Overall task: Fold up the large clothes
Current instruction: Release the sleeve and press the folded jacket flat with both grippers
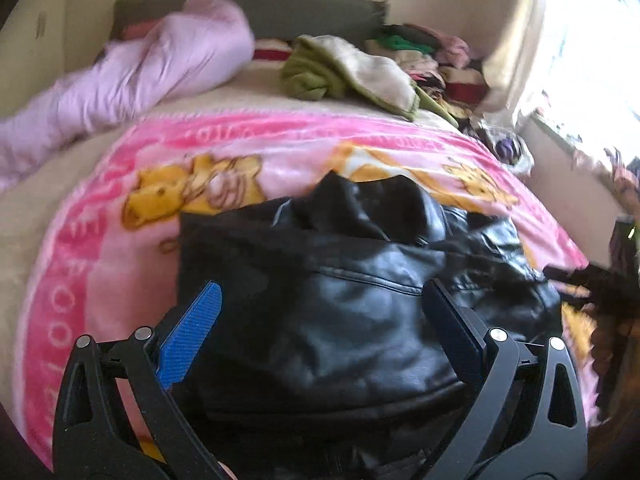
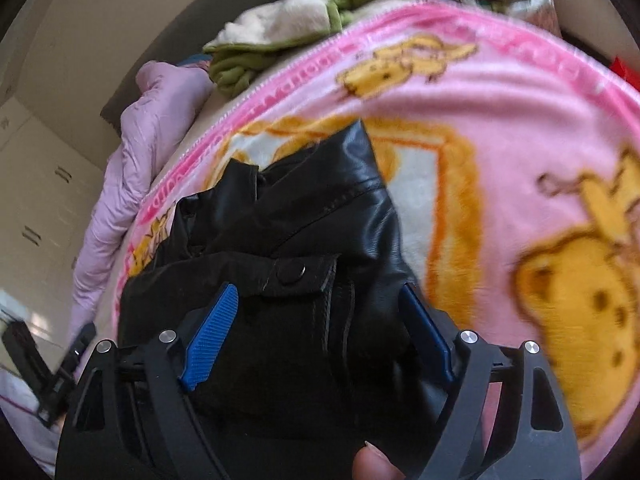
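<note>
Both grippers, left gripper [image 1: 320,312] and right gripper [image 2: 320,312], stand wide over the black leather jacket [image 1: 360,288]; we should bite seams squarely.

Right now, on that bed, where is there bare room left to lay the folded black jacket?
The pink cartoon blanket lies bare to the right of the black jacket in the right tongs' view, and on its left side toward the lilac quilt. The head of the bed is crowded: a green-and-cream blanket and a heap of mixed clothes.
</note>
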The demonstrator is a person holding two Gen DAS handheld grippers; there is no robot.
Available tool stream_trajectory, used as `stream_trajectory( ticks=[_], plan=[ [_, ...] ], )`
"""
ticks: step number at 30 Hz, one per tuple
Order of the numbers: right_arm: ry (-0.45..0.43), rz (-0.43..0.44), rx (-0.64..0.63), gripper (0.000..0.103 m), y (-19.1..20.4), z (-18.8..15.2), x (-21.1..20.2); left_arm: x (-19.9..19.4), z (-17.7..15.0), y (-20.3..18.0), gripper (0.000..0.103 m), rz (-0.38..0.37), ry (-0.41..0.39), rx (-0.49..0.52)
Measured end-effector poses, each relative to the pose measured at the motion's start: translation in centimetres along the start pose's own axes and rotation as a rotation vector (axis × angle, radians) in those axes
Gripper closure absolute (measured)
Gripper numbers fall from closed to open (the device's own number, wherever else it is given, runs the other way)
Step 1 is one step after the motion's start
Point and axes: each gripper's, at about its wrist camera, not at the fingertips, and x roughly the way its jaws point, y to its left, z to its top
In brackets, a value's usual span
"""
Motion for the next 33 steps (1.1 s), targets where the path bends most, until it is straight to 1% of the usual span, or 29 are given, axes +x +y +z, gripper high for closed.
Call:
stream_trajectory(
  ticks=[1, 2, 3, 4, 5, 6, 8, 10, 12, 16, 18, 19, 21, 23, 24, 25, 26, 27, 28, 29, 31, 32, 33],
  plan=[
    [0.004, -0.006, 0.004, 0.038, 0.1, 0.1, 0.2, 0.2, 0.1, 0.8, 0.009, -0.017, 0.006, -0.047],
    [0.005, -0.001, -0.007, 0.052, 0.3, 0.2, 0.5, 0.2, 0.0, 1.3, 0.009, -0.025, 0.007, -0.076],
    [0.007, 0.029, -0.018, 0.066, 0.6, 0.3, 0.6, 0.2, 0.1, 1.8, 0.009, -0.032, 0.006, -0.096],
    [-0.002, 0.049, -0.023, 0.066, 0.9, 0.3, 0.4, 0.3, 0.2, 2.2, 0.009, -0.036, 0.002, -0.112],
    [-0.033, 0.052, -0.05, 0.082, 1.5, 0.3, -0.1, -0.1, 0.0, 2.5, 0.009, -0.034, -0.001, -0.115],
    [-0.065, 0.05, -0.093, 0.091, 2.2, 0.4, -0.8, -0.2, 0.1, 2.6, 0.009, -0.026, -0.005, -0.113],
    [-0.127, 0.082, -0.146, 0.096, 3.4, 0.5, -2.3, -0.2, 0.3, 2.7, 0.009, -0.012, -0.01, -0.112],
    [-0.174, 0.084, -0.19, 0.097, 4.2, 0.7, -3.4, -0.1, 0.3, 2.8, 0.009, -0.021, -0.012, -0.118],
    [-0.215, 0.065, -0.244, 0.097, 5.1, 0.8, -4.2, 0.3, 0.4, 3.0, 0.009, -0.029, -0.007, -0.132],
    [-0.254, 0.064, -0.28, 0.098, 5.2, 1.1, -5.2, 0.5, 0.3, 2.7, 0.009, -0.031, 0.001, -0.128],
    [-0.253, 0.041, -0.276, 0.098, 4.6, 1.3, -5.2, 0.7, 0.2, 2.3, 0.01, -0.048, 0.011, -0.126],
    [-0.245, 0.025, -0.266, 0.098, 4.2, 1.4, -5.0, 0.8, 0.2, 2.2, 0.018, -0.062, 0.016, -0.121],
    [-0.228, 0.013, -0.244, 0.098, 3.4, 1.5, -4.4, 1.0, 0.1, 1.6, 0.029, -0.079, 0.028, -0.105],
    [-0.218, -0.002, -0.237, 0.098, 2.9, 1.3, -3.8, 1.2, 0.0, 1.0, 0.031, -0.079, 0.038, -0.081],
    [-0.216, -0.006, -0.236, 0.098, 2.8, 1.1, -3.6, 1.2, -0.1, 0.7, 0.034, -0.08, 0.042, -0.071],
    [-0.213, -0.013, -0.233, 0.098, 2.7, 1.0, -3.4, 1.3, -0.1, 0.5, 0.042, -0.081, 0.046, -0.063],
    [-0.211, -0.018, -0.232, 0.098, 2.6, 0.9, -3.3, 1.3, -0.2, 0.4, 0.047, -0.085, 0.051, -0.062],
    [-0.207, -0.025, -0.23, 0.098, 2.5, 0.8, -3.1, 1.4, -0.2, 0.4, 0.049, -0.089, 0.056, -0.063],
    [-0.199, -0.036, -0.227, 0.098, 2.4, 0.8, -2.9, 1.6, -0.3, 0.3, 0.049, -0.09, 0.067, -0.065],
    [-0.193, -0.044, -0.225, 0.098, 2.4, 0.8, -2.7, 1.9, -0.4, 0.3, 0.052, -0.082, 0.081, -0.063],
    [-0.183, -0.058, -0.225, 0.098, 2.4, 0.7, -2.4, 2.8, -0.8, 0.2, 0.053, -0.06, 0.118, -0.058],
    [-0.177, -0.073, -0.231, 0.096, 2.4, 0.6, -2.4, 3.2, -1.0, 0.2, 0.053, -0.055, 0.133, -0.058],
    [-0.175, -0.106, -0.244, 0.095, 2.6, 0.5, -2.4, 3.8, -1.3, 0.3, 0.053, -0.044, 0.153, -0.055]
  ],
)
